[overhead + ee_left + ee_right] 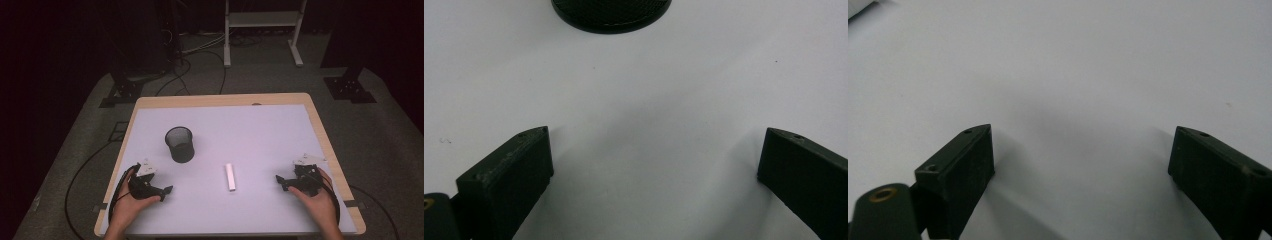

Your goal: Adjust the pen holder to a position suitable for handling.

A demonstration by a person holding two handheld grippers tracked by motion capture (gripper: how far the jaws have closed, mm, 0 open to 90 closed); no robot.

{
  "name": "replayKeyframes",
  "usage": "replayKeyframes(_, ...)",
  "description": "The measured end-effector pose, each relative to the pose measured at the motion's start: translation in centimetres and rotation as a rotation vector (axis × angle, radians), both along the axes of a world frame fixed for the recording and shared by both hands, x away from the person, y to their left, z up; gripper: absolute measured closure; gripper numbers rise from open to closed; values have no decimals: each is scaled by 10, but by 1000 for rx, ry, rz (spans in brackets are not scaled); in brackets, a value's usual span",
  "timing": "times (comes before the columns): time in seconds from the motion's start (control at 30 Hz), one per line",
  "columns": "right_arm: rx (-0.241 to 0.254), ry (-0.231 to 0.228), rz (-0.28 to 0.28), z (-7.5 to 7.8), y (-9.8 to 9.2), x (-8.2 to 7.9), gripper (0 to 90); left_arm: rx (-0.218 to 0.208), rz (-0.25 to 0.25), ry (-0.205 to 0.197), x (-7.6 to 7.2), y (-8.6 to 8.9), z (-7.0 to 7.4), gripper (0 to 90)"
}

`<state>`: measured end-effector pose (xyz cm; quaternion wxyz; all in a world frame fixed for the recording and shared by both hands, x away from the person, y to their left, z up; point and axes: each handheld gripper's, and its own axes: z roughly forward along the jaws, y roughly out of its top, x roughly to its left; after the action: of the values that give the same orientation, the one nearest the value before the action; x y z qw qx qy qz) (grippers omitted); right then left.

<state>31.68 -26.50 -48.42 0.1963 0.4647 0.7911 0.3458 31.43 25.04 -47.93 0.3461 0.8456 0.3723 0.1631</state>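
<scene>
Now | left hand-held gripper (165,191): released, empty | right hand-held gripper (280,181): released, empty | white bar (230,176) between them

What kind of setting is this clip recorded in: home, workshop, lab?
Most likely a lab or recording studio: a dark room, a white-topped table on grey carpet, cables trailing across the floor, black stand bases beside it. On the table, a black mesh cup and a white stick.

In the left gripper view the top edge cuts off the black mesh cup (611,15), leaving just its base. The right gripper view catches only a blurred corner of the white stick (859,7) at its top-left edge. In the high view the person's forearms run off the bottom edge.
</scene>
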Motion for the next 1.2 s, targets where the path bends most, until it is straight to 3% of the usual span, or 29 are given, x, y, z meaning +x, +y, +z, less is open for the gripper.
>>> replayKeyframes(0.23, 1, 1, 0, 0, 0, 0, 101, 2, 4, -4, -1, 0, 1, 15)
replayKeyframes(0.3, 1, 0, 0, 0, 0, 0, 102, -4, -1, -5, -3, -1, 3, 77)
replayKeyframes(0.4, 0, 0, 0, 0, 0, 0, 102, 13, 1, 3, -3, -2, 5, 79)
replayKeyframes(0.47, 0, -1, 0, 0, 0, 0, 102, 4, -2, 6, -2, -1, 8, 130)
replayKeyframes(1.2, 2, 0, 0, 0, 0, 0, 101, -38, 16, 33, 8, -1, 34, 237)
